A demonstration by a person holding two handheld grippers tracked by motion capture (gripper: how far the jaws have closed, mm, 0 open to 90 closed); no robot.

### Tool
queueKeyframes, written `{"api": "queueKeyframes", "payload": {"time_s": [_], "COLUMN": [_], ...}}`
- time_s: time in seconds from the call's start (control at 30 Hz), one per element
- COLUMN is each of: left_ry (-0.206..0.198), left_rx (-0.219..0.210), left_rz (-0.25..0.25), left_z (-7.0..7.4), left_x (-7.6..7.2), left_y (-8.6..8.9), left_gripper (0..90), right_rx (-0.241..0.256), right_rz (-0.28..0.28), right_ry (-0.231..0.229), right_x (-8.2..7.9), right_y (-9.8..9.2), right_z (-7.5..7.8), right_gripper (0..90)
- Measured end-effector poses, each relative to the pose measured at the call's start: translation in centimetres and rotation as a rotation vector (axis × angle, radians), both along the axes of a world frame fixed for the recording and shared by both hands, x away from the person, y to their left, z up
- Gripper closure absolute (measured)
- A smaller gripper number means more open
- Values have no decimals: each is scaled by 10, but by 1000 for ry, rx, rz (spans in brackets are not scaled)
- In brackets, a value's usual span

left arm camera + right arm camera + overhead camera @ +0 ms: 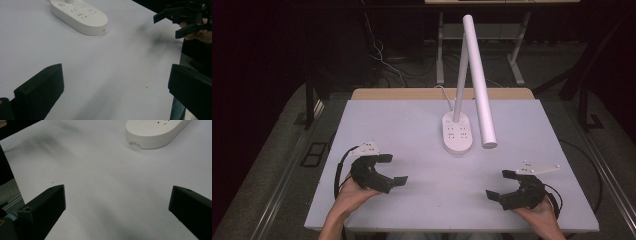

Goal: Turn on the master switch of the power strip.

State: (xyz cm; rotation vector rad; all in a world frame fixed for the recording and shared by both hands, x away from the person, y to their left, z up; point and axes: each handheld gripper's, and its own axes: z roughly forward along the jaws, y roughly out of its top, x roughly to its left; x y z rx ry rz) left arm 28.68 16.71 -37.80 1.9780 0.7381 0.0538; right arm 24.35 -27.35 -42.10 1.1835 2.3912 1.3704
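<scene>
A white desk lamp stands on the white table point(412, 130), its oval base point(457, 133) dotted with socket holes and its long tube head point(478, 80) slanting down to the right. That base point(80, 16) point(155, 130) lies ahead of both cameras. My left gripper point(393, 169) rests at the table's front left, held in a hand, its jaws wide apart and nothing between them. At the front right my right gripper point(500, 184) is open too, and empty. The left gripper view catches the right gripper point(175, 22) at its upper right.
A white cable point(443, 93) runs from the lamp base to the table's back edge. A wooden strip point(412, 93) borders that edge. Beyond it are desk legs point(440, 50) and cables on a dark floor. Bare table surface lies between the two grippers.
</scene>
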Motion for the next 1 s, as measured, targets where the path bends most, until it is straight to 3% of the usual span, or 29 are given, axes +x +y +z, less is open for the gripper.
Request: {"api": "queueKeyframes", "payload": {"time_s": [1.0], "left_ry": [-1], "left_rx": [18], "left_rz": [-4], "left_z": [19], "left_x": [38], "left_y": [-14], "left_gripper": [0], "right_rx": [0], "right_rz": [2], "right_ry": [-4], "right_x": [0], "right_y": [0], "right_z": [1], "right_gripper": [3]}}
